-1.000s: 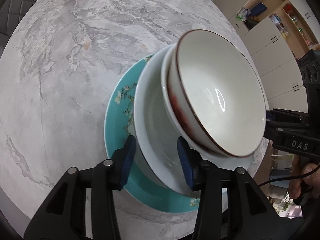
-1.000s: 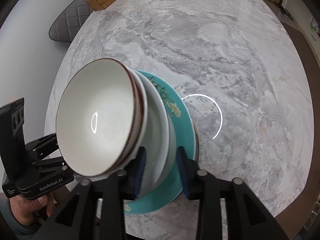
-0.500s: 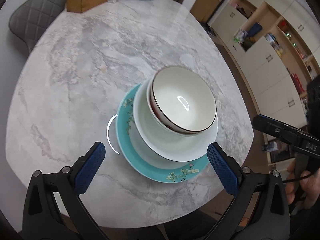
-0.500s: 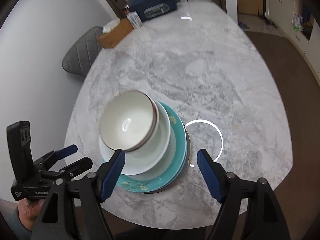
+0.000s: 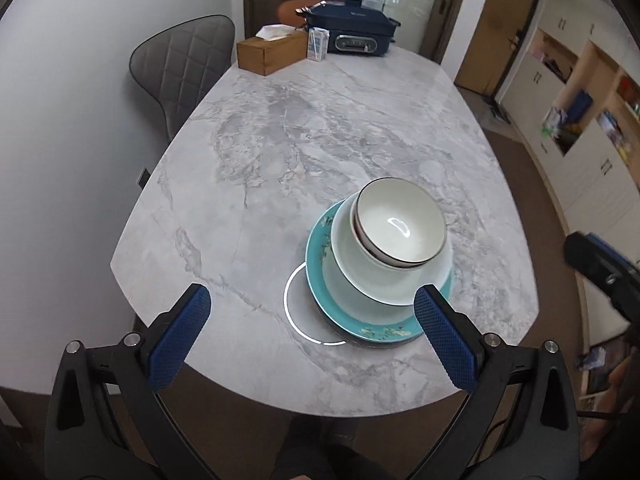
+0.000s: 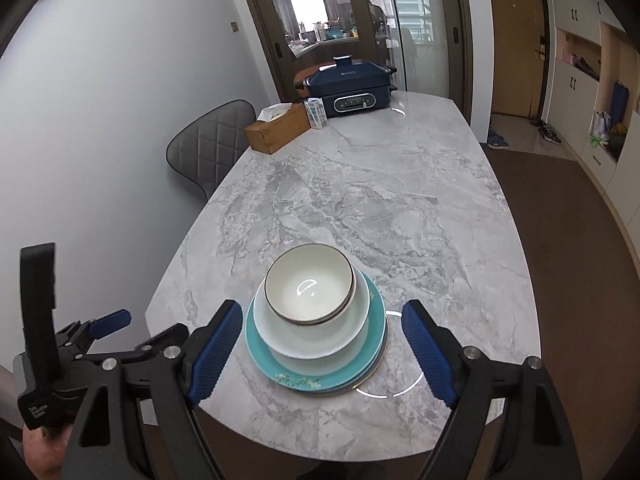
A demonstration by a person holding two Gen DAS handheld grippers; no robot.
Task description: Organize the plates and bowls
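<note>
1. Bowls sit nested atop a white dish and a teal plate near the table edge, off-centre in the left view; a knock could tip them. The left gripper gapes wide, holding nothing.
2. From the right view, the stack looks settled. The right gripper is opening, its jaws clear of the dishes.

Glossy glazed ceramic bowl and teal plate sit on polished grey marble-look table.
</note>
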